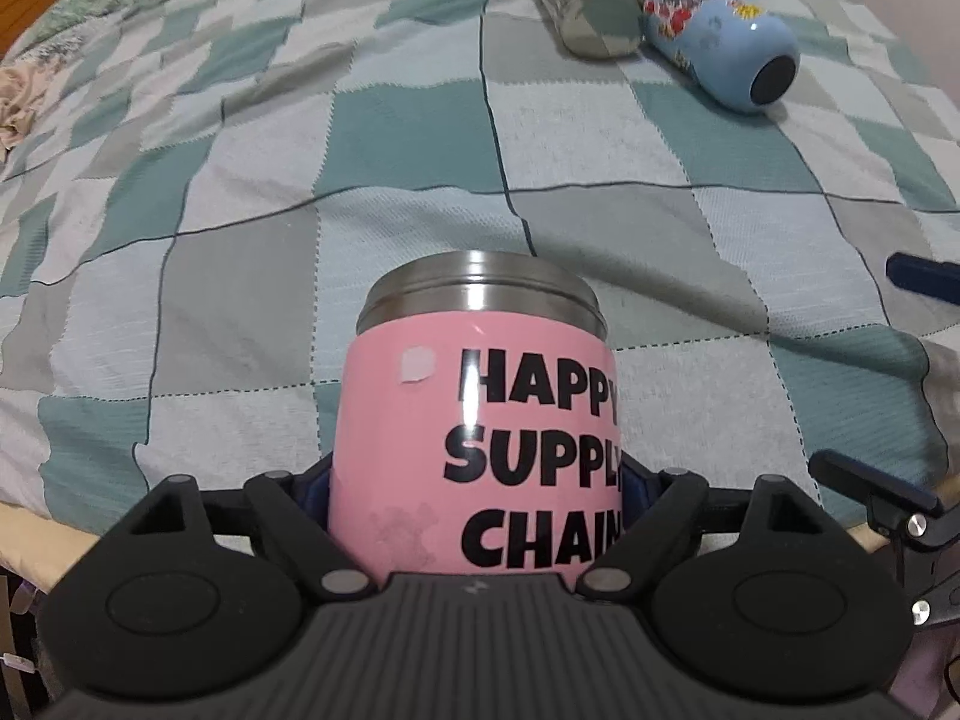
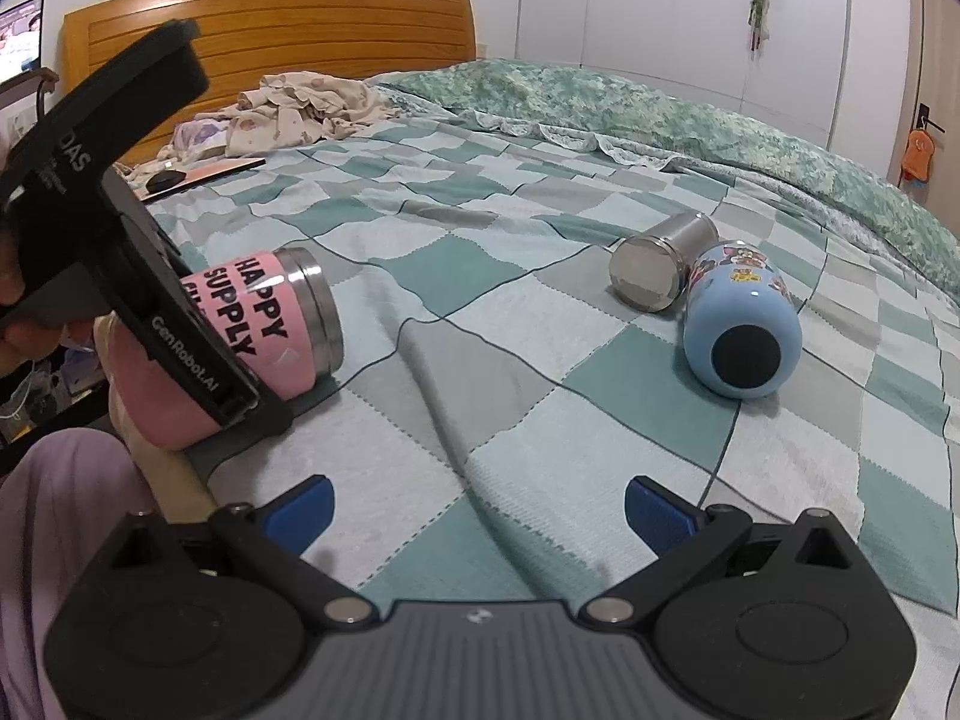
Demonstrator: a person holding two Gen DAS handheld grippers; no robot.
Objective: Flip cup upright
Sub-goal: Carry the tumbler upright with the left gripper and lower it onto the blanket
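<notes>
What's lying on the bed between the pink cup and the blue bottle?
Only bare checkered blanket lies between the pink cup and the blue bottle, as the right wrist view shows. The steel cup lies beside the bottle, farther back.

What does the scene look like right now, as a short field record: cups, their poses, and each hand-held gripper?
surface: checkered bedspread
pink cup: on its side, steel rim pointing away from left hand-held gripper
left hand-held gripper: shut on pink cup, one finger on each side
right hand-held gripper: open, empty, over the bedspread
steel cup: on its side
blue bottle: on its side, beside the steel cup; contact unclear
task state: pink cup not yet upright
</notes>
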